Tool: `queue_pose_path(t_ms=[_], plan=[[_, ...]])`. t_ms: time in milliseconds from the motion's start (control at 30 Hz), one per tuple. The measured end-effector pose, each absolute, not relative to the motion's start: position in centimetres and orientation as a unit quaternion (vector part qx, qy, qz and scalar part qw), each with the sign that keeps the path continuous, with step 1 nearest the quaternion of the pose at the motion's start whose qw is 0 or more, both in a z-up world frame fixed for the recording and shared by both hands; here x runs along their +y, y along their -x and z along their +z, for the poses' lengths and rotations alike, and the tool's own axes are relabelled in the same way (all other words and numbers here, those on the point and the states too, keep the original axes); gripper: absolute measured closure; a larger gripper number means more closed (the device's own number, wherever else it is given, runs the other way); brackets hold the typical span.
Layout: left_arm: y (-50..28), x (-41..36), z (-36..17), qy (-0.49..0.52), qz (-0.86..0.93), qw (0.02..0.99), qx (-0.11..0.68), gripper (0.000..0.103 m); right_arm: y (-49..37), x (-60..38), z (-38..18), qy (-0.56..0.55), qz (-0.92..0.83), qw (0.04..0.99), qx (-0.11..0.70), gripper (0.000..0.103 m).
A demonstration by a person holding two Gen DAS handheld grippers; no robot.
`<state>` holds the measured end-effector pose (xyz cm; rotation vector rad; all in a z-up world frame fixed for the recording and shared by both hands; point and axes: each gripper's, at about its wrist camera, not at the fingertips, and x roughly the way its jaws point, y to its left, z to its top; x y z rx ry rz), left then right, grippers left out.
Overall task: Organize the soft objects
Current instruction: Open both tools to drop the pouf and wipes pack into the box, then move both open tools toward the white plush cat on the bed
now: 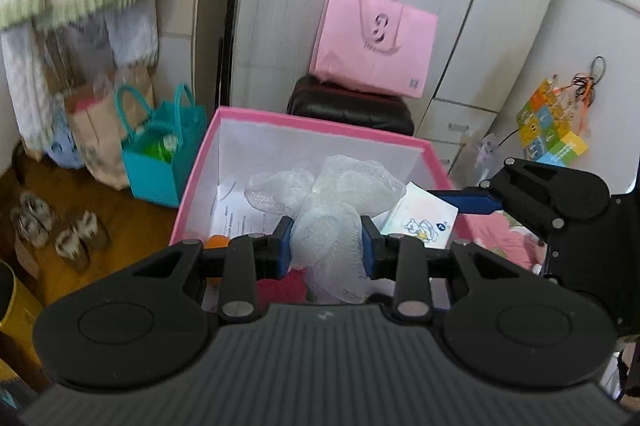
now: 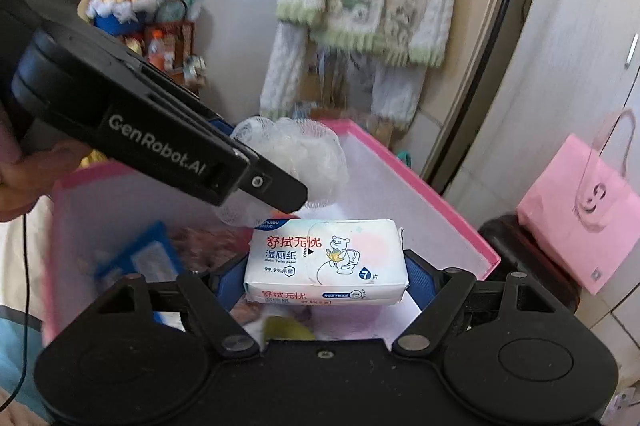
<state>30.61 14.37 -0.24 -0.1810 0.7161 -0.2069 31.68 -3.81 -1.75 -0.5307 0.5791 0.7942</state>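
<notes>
My left gripper point(image 1: 326, 244) is shut on a white mesh bath puff point(image 1: 332, 201) and holds it over the open pink storage box point(image 1: 320, 121). My right gripper point(image 2: 326, 272) is shut on a white pack of wet wipes point(image 2: 326, 260) with a bear print, also over the box point(image 2: 440, 193). In the left wrist view the pack point(image 1: 424, 220) and the right gripper's blue finger point(image 1: 464, 199) show at the right. In the right wrist view the left gripper's body crosses the upper left, with the puff point(image 2: 304, 153) beyond it. Papers, something red and an orange ball point(image 1: 216, 242) lie inside the box.
A pink tote bag point(image 1: 372, 41) sits on a dark stool point(image 1: 352, 103) behind the box, against white cupboards. A teal bag point(image 1: 160, 153) and a paper bag point(image 1: 96, 129) stand left of the box. Slippers point(image 1: 56, 230) lie on the wooden floor. Knit clothes point(image 2: 360, 5) hang on the wall.
</notes>
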Motion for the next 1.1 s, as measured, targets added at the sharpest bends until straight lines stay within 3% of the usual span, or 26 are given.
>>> queue_pose_path(t_ms=[167,367,700,1100], plan=[[-32.2,13.9,-1.4,0.081,-0.091,0.923,0.366,0.067,-33.7,-3.3,-2.7,0.263,0.38,0.834,0.302,0.018],[-31.0,13.3,-0.2,0.035,-0.08,0.936,0.341,0.041,-33.5,-3.7,-2.6,0.261,0.36,0.846,0.293,0.013],[-23.8,13.9,3.3,0.008,-0.107,0.943,0.316,0.037,-26.1,-10.1,1.2,0.162,0.359,0.881,0.262,0.012],[-14.7,11.1,7.2,-0.022,-0.202,0.931,0.305,0.037,-18.1,-15.4,4.7,0.134,0.368,0.885,0.252,0.012]])
